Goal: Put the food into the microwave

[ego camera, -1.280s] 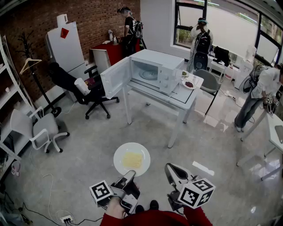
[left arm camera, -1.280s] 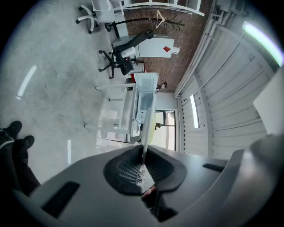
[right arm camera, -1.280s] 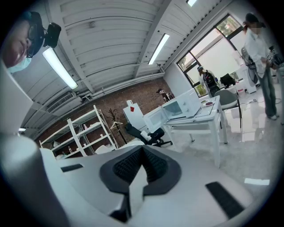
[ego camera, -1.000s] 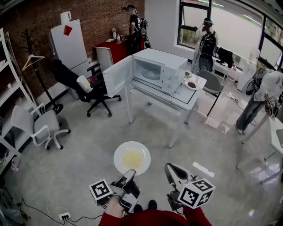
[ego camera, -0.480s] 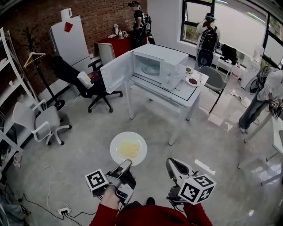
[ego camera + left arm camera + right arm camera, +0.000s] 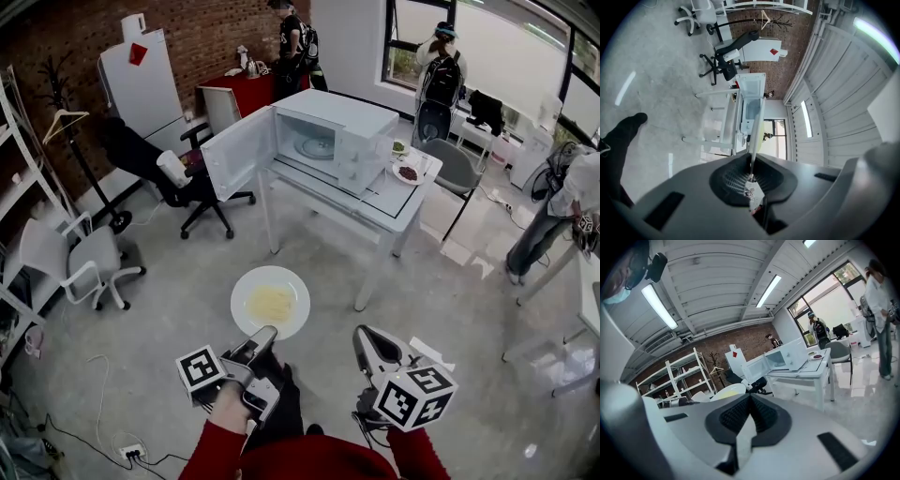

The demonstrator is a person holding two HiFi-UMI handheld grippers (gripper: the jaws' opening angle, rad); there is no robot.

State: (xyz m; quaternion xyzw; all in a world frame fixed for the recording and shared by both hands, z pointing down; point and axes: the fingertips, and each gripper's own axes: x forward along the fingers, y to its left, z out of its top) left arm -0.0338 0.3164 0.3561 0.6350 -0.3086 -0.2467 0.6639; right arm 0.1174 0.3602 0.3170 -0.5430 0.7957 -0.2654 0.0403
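Note:
A white plate [image 6: 270, 302] with flat yellow food [image 6: 272, 304] hangs level over the floor. My left gripper [image 6: 264, 335] is shut on its near rim. In the left gripper view the plate [image 6: 756, 133] runs edge-on out of the closed jaws of that gripper [image 6: 751, 176]. My right gripper [image 6: 367, 339] is beside it on the right, shut, with nothing in it [image 6: 750, 398]. The white microwave [image 6: 345, 127] stands ahead on a white table [image 6: 380, 214], its door [image 6: 234, 152] swung open to the left and its glass turntable showing.
A small plate of dark food [image 6: 407, 173] sits on the table right of the microwave. A black office chair [image 6: 183, 183] and a white chair [image 6: 75, 262] stand to the left, a grey chair [image 6: 450, 173] behind the table. People stand by the window [image 6: 441, 75] and at the right [image 6: 562, 202].
Both grippers and the held plate have come forward across the floor toward the microwave table, which now looks nearer. The left grip on the plate is unchanged.

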